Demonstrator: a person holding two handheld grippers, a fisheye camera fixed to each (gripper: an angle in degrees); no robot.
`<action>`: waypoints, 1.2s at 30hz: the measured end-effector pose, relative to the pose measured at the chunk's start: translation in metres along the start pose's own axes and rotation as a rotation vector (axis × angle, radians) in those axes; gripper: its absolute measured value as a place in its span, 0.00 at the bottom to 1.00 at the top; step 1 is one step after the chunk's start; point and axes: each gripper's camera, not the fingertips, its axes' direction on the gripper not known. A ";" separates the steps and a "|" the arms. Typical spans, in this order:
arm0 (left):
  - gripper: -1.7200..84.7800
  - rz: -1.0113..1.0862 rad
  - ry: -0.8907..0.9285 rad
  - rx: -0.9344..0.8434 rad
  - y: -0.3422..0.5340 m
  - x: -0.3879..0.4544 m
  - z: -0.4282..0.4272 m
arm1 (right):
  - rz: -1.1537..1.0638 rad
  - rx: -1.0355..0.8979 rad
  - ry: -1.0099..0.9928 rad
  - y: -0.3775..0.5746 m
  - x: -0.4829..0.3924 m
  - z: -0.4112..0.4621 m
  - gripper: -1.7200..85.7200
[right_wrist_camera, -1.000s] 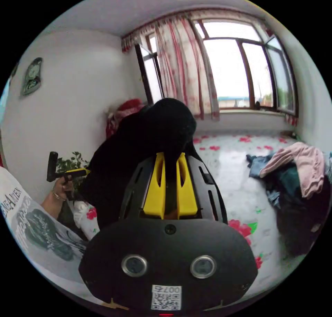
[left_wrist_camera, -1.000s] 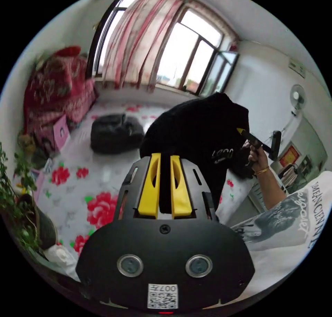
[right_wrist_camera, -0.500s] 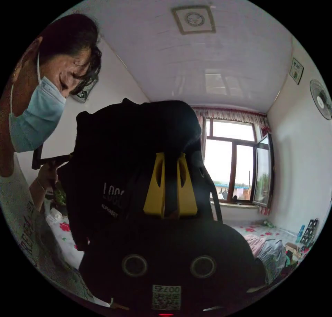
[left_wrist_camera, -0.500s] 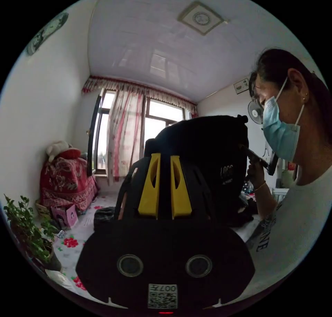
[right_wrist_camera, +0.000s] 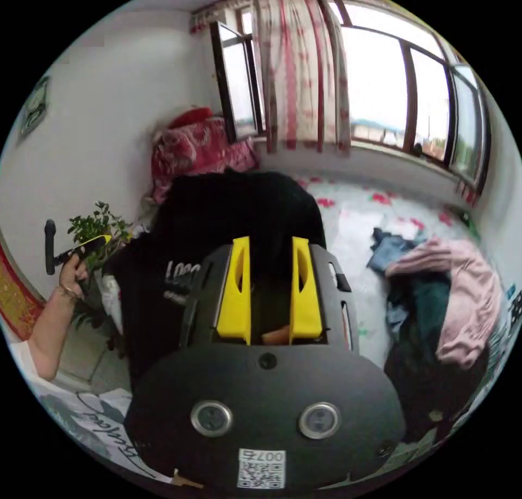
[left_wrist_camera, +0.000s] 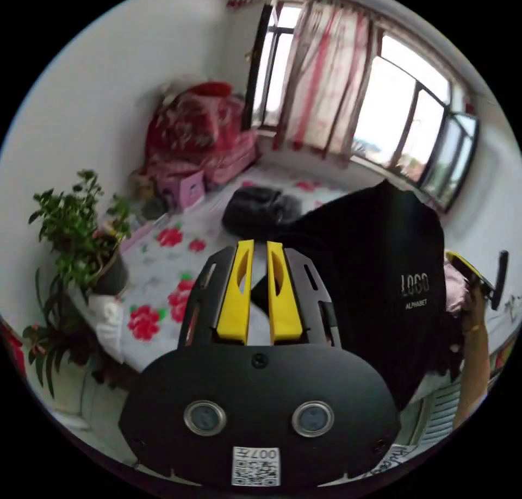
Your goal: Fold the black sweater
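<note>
A person is holding the black sweater (left_wrist_camera: 380, 281) spread in the air above a flowered bed (left_wrist_camera: 163, 281), likely to lay it flat for folding. The left hand-held gripper (left_wrist_camera: 255, 295) is nearly closed, with no cloth visible between its jaws. The right hand-held gripper (right_wrist_camera: 269, 289) is parted, apparently letting go of the fabric.

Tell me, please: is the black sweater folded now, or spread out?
Not folded. The black sweater hangs spread between the two claws, its chest print facing the left gripper view, above the floral bed cover.
</note>
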 end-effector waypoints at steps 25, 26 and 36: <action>0.06 0.488 0.199 -0.602 0.091 0.127 0.238 | 0.331 -0.604 0.234 0.204 0.165 0.134 0.03; 0.06 0.443 0.199 -0.570 0.079 0.110 0.229 | 0.351 -0.533 0.333 0.195 0.184 0.103 0.02; 0.06 -0.399 -0.267 -0.145 -0.050 -0.166 0.103 | 0.682 -0.138 0.525 0.198 0.255 -0.014 0.05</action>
